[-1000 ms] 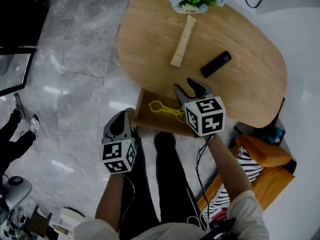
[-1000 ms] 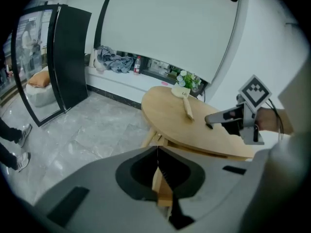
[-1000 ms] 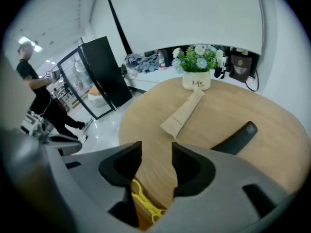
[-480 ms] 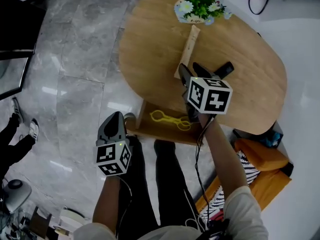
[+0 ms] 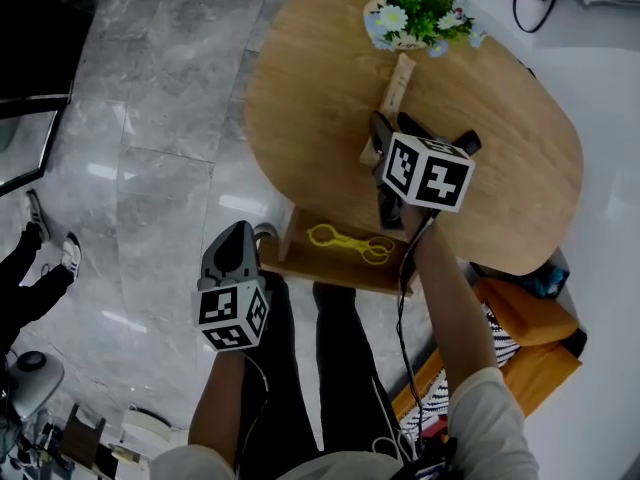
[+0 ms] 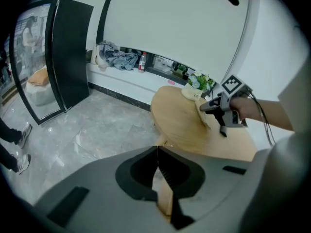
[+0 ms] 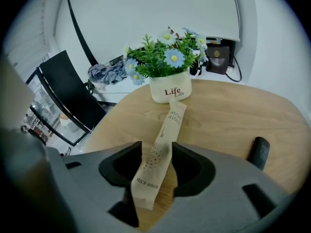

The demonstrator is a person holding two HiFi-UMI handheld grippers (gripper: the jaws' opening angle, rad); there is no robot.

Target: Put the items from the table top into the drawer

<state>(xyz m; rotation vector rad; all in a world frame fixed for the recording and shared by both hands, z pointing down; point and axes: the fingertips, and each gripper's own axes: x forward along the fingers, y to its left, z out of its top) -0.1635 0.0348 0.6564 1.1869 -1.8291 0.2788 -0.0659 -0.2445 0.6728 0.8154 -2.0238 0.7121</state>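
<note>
A long paper toothbrush packet (image 5: pixel 398 80) lies on the oval wooden table (image 5: pixel 310 88), pointing at a flower pot (image 5: pixel 415 13). My right gripper (image 5: pixel 392 123) hovers over the packet's near end, open. In the right gripper view the packet (image 7: pixel 160 154) lies between the spread jaws of that gripper (image 7: pixel 156 147). A black remote (image 7: pixel 258 152) lies just to the right. Under the table's near edge the drawer (image 5: pixel 300 258) stands open with yellow tongs (image 5: pixel 350 241) inside. My left gripper (image 5: pixel 238 233) hangs left of the drawer, shut and empty, its tips (image 6: pixel 158 152) meeting.
The white pot of flowers (image 7: pixel 170 89) stands at the far end of the table. An orange bag (image 5: pixel 530 328) sits on the floor at the right. A black cabinet (image 5: pixel 40 38) stands at the far left. My legs are below the drawer.
My right gripper has moved from over the drawer's front up onto the table, and its jaws now straddle the toothbrush packet. The left gripper has drifted slightly left of the drawer.
</note>
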